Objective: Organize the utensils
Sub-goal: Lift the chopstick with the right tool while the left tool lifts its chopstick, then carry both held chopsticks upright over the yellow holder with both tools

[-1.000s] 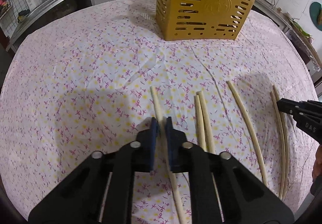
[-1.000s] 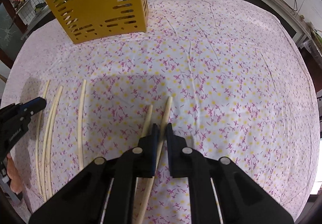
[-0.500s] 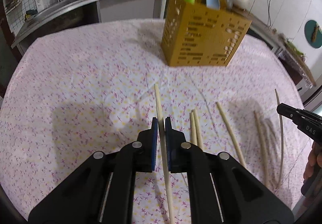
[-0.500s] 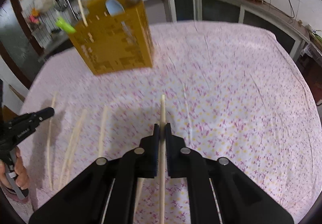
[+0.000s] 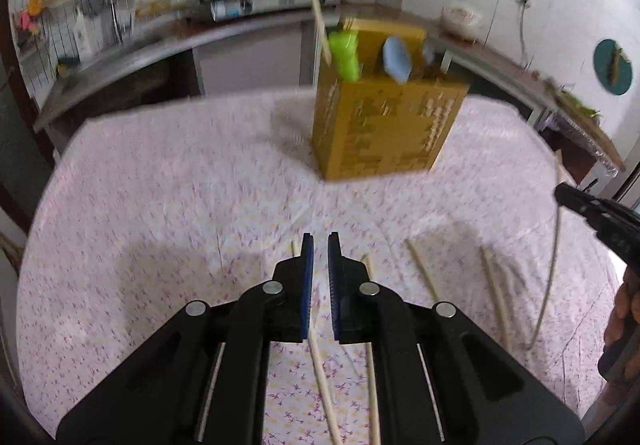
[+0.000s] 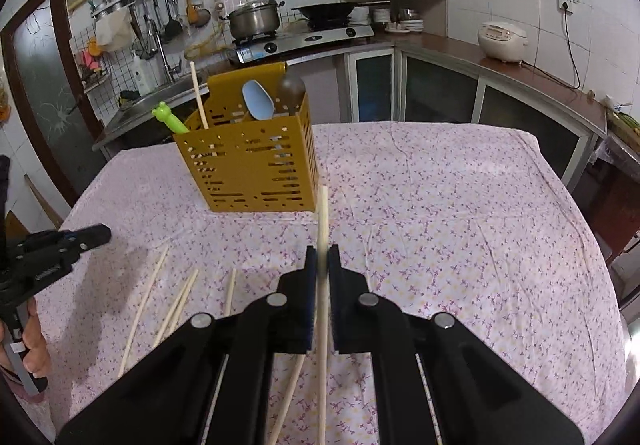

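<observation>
Both tools have risen since a second ago, when they were low over the cloth with a chopstick lying between each pair of pads. Each view now tips up to take in the kitchen wall, and the yellow holder (image 6: 256, 165) looks smaller and farther off.

The right tool (image 6: 322, 257) is clamped on the held chopstick (image 6: 323, 213). This was flat on the table (image 6: 460, 225) before and now sticks forward in the air toward the holder's near corner.

The left tool (image 5: 319, 245) has its pads almost together. Cloth shows through the narrow slit and no chopstick is seen in it. Half a second ago a chopstick ran up through that slit. The nearest chopstick (image 5: 320, 369) now shows under the tool instead.

The other loose chopsticks (image 6: 142, 309) lie on the flowered cloth between the two tools.

The holder stands upright on the far part of the table. In it are one upright chopstick (image 6: 199, 97), a green frog-headed utensil (image 6: 168, 117), a blue spoon (image 6: 258, 101) and a brown spoon (image 6: 290, 91).

In the right wrist view there is pale lettering on the side of the left tool, too small to read. The bottle labels on the corner shelf and the yellow poster above it cannot be read either. The left wrist view is too blurred to make out any writing.
</observation>
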`<state>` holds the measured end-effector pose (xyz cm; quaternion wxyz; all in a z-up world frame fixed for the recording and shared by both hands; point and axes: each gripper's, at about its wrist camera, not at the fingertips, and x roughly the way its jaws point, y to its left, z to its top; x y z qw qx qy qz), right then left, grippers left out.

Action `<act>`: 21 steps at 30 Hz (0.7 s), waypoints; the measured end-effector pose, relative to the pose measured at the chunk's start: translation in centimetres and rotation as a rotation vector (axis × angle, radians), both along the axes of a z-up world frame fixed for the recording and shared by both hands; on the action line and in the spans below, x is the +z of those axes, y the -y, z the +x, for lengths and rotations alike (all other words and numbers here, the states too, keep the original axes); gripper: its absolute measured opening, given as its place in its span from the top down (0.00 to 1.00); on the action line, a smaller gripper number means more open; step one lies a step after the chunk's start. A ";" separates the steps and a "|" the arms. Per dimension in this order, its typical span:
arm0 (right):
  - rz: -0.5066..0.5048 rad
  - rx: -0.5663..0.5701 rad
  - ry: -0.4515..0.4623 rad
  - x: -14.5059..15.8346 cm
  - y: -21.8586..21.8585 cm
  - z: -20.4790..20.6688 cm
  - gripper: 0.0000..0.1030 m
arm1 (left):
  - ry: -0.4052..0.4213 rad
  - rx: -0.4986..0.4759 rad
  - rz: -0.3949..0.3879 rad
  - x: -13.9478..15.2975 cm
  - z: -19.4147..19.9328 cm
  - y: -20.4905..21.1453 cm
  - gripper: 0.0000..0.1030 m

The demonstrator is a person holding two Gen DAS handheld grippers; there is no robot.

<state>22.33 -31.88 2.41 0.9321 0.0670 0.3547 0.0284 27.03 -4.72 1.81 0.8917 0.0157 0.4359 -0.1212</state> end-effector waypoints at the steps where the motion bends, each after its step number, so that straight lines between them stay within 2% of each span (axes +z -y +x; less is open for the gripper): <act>1: 0.004 0.000 -0.007 -0.3 0.1 0.1 0.94 | -0.065 0.001 -0.008 -1.2 0.8 -0.2 0.94; 4: 0.015 0.009 -0.036 -1.6 0.1 0.5 0.94 | -0.150 0.030 0.011 -3.7 2.1 -0.6 0.94; 9: 0.024 0.006 -0.082 -3.6 0.4 1.3 0.94 | -0.234 0.057 0.010 -6.4 3.6 -1.0 0.94; 12: 0.024 0.005 -0.096 -4.2 0.5 1.7 0.94 | -0.242 0.071 0.020 -7.2 4.1 -1.0 0.93; 16: 0.024 0.002 -0.110 -4.7 0.5 2.0 0.94 | -0.250 0.063 0.034 -7.5 4.7 -0.5 0.80; 18: 0.022 0.002 -0.112 -4.9 0.5 2.1 0.94 | -0.260 0.055 0.043 -7.7 5.0 -0.1 0.76; 21: 0.021 0.000 -0.115 -5.0 0.4 2.3 0.94 | -0.265 0.049 0.075 -7.8 5.6 0.4 0.77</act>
